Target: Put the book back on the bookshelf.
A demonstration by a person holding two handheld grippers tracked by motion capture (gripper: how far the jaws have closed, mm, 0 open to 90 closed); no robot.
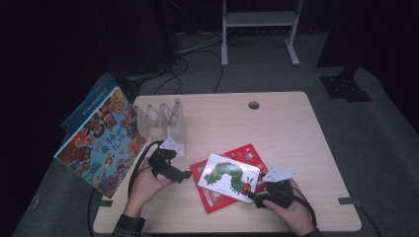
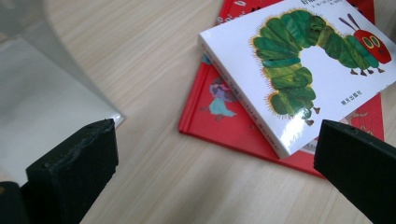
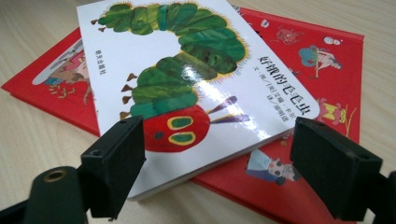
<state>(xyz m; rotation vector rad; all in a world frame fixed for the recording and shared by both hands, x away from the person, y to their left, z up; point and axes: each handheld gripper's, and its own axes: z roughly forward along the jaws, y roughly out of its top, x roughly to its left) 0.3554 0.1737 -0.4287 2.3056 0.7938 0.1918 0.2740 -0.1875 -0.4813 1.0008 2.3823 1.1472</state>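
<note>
A white board book with a green caterpillar [image 1: 228, 177] lies slanted on top of a red picture book [image 1: 247, 154] near the table's front edge. My left gripper [image 1: 184, 175] stands open just left of both books, its jaws pointing at them. In the left gripper view the white book [image 2: 299, 70] and the red book [image 2: 219, 112] lie ahead of the open gripper [image 2: 217, 140]. My right gripper [image 1: 252, 194] is open at the white book's near right corner. In the right gripper view the white book's [image 3: 187, 70] caterpillar-head corner reaches between the spread jaws of that gripper [image 3: 219, 144], over the red book [image 3: 322, 70].
A clear acrylic book rack [image 1: 165, 121] stands at the table's back left; its base [image 2: 46, 93] is beside my left jaw. A large colourful book [image 1: 101, 140] and a blue book [image 1: 89, 101] lean off the left edge. A cable hole [image 1: 254, 105] is near the far edge.
</note>
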